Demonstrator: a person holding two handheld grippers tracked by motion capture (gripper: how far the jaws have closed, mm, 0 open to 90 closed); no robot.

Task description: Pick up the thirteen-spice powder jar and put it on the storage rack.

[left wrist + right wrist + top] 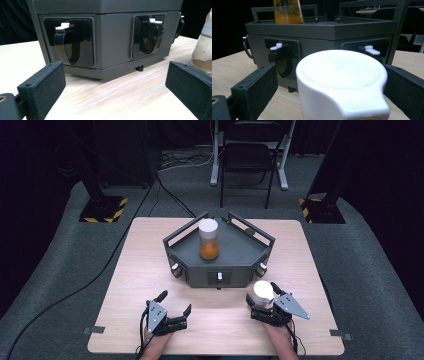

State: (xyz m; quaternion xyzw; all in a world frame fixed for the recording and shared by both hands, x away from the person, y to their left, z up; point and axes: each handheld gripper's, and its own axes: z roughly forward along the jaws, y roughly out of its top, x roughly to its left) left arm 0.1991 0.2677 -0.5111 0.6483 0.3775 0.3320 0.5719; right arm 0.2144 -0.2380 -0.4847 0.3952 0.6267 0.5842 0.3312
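Note:
A dark grey six-sided tray stand [240, 254] sits mid-table, and on it stands a white-lidded jar of orange powder [209, 239]. Its front faces carry black latches with white tabs [65, 37]. A second jar [263, 290] with a white lid [340, 67] and brownish powder [202, 53] stands on the table at the stand's front right. My right gripper [261, 296] is open with its jaws on either side of this jar; the left jaw is clear of the lid. My left gripper [176, 302] is open and empty on the table, facing the stand [112, 37].
The wooden table [150, 270] has bare surface left of the stand and between the grippers. Beyond it on the grey floor are a black chair [248, 155], two pole bases with yellow-black stripes [104, 209] and a trailing cable [100, 270].

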